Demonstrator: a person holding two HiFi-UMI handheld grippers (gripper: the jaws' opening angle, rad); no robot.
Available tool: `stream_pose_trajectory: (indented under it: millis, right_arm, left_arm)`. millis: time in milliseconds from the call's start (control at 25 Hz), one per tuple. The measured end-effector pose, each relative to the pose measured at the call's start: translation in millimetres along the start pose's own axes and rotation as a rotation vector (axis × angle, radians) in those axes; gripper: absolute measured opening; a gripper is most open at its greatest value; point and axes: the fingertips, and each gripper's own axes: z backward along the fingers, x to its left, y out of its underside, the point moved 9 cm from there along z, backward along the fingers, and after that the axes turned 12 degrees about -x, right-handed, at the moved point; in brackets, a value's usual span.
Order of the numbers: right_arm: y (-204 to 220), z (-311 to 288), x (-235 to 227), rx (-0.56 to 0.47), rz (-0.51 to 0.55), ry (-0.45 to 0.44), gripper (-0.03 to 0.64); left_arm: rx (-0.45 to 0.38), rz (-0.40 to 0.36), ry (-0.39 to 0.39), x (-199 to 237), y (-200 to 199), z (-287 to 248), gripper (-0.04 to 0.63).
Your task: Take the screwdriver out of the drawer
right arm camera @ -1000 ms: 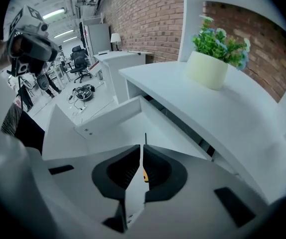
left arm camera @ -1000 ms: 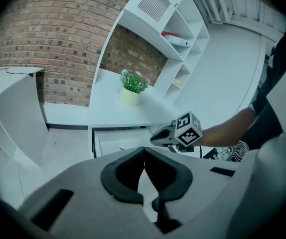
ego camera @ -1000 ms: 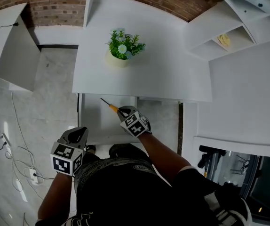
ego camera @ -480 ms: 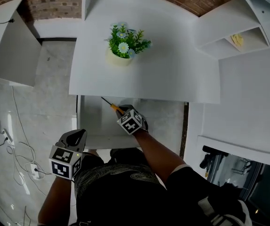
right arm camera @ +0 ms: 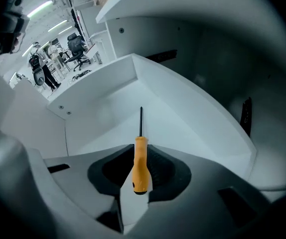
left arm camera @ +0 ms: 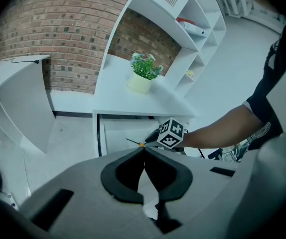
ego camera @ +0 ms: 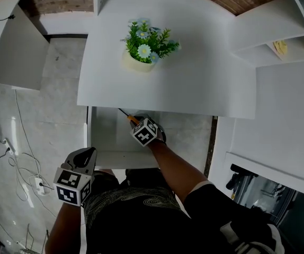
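Right, one screwdriver [right arm camera: 141, 166] to report, and it sits between the two jaws of my right claw [ego camera: 135, 121], down in the single open drawer [ego camera: 107, 136]. That claw's jaws have just been opening and now stand spread, one dark pad off to each side of the orange handle, with no pinch on it. Whether the handle leans on one pad I cannot tell. The thin black shaft runs straight ahead past the claw's tips, over the drawer's white floor, toward the far corner. Whether the tool lies on that floor I cannot say. The claw points steeply down into the drawer, with its one marker cube [ego camera: 145, 132] turned up toward the head camera.

My left claw [left arm camera: 144, 150] is pressed together, tips meeting, nothing in it. It hangs outside the drawer, to the left of the right claw and nearer my body, over the grey floor [ego camera: 56, 99], with its own marker cube on top. Seen from it, the right claw shows just ahead past the tips.

Ahead of and above the right claw runs the white desk top [ego camera: 194, 73], carrying one potted plant [ego camera: 142, 51] well apart from both claws.
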Motion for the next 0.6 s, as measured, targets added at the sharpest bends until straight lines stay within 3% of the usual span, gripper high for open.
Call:
stream_pose_trajectory:
  millis: [600]
  right_arm:
    - [-7,-32,0,0.089,0.059,-0.052,0.086]
  left_arm:
    - [0.005,0.048,-0.040,13,8,7,0.018]
